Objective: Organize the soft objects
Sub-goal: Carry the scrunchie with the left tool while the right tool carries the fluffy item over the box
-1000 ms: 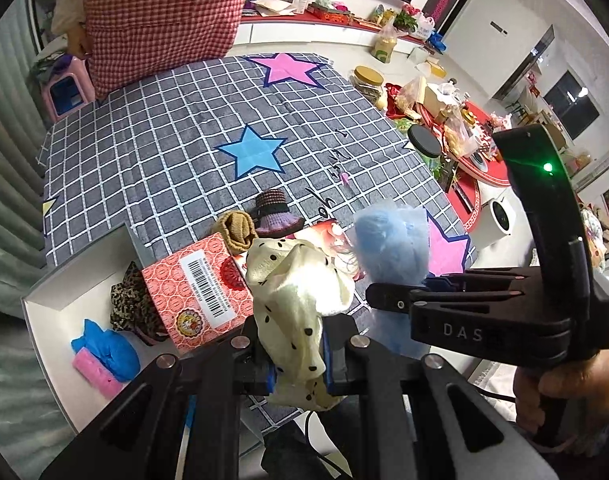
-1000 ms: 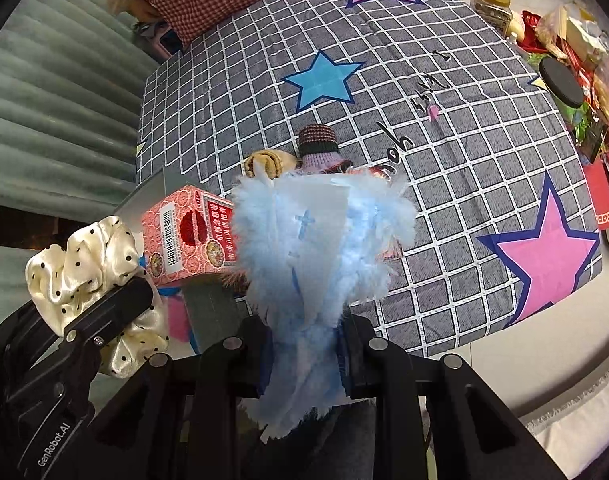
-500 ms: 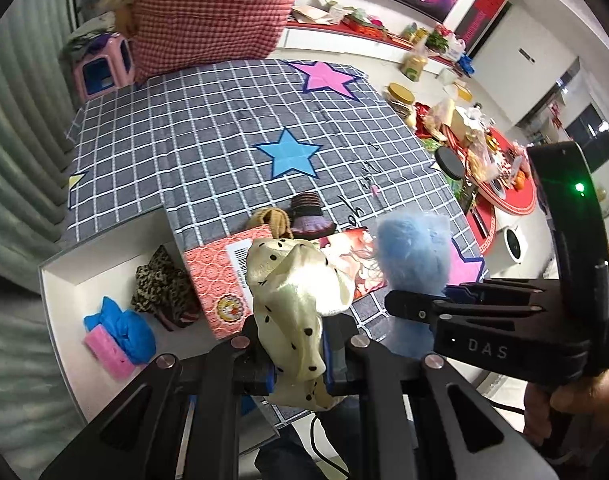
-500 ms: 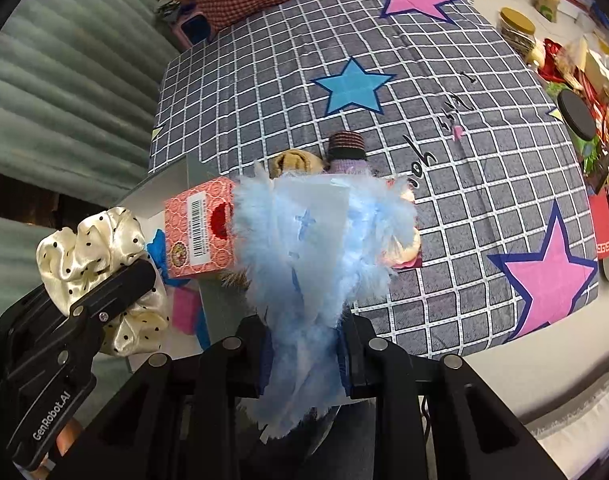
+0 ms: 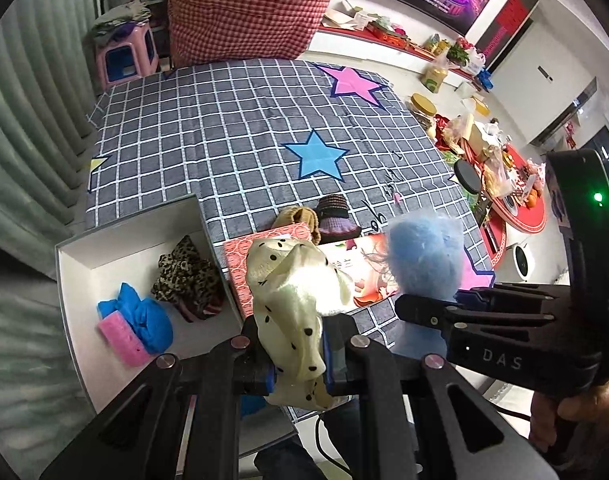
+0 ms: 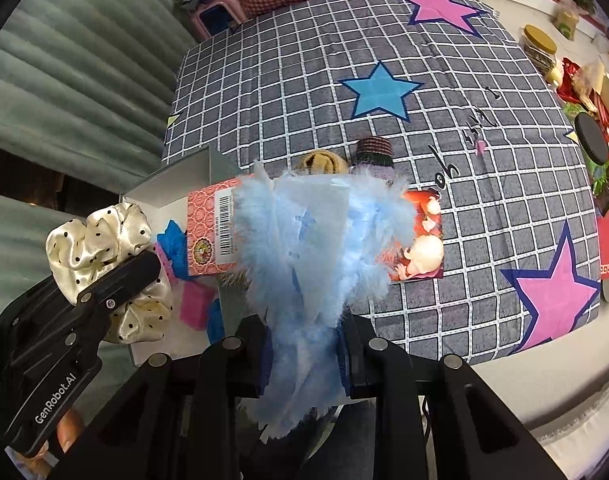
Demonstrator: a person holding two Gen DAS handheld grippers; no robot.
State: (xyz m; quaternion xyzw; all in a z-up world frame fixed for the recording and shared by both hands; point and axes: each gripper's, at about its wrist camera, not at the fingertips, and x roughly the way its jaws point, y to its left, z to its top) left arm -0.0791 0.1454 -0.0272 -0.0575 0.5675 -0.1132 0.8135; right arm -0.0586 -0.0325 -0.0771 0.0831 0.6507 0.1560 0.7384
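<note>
**Holdings: two soft items gripped, white box partly filled**

My left gripper (image 5: pixel 297 354): fingers clamped on a cream polka-dot scrunchie (image 5: pixel 294 292), above the white box's near corner. My right gripper (image 6: pixel 304 356): fingers clamped on a fluffy light-blue scrunchie (image 6: pixel 308 256), which hides much of the red packet (image 6: pixel 210 236) behind. White box (image 5: pixel 104 248) on the checked worktop (image 5: pixel 232 128) contains a leopard-print piece (image 5: pixel 188 276), a blue piece (image 5: pixel 144 316) and a pink piece (image 5: pixel 122 340). Gripper bodies read "DAS" and "GenRobot.AI"; the packet shows a barcode.

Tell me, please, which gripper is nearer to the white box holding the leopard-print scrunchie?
Left. The left gripper, shut on the cream dotted scrunchie, hangs beside the white box; the right gripper, shut on the blue fluffy item, is farther, over the checked cloth.
</note>
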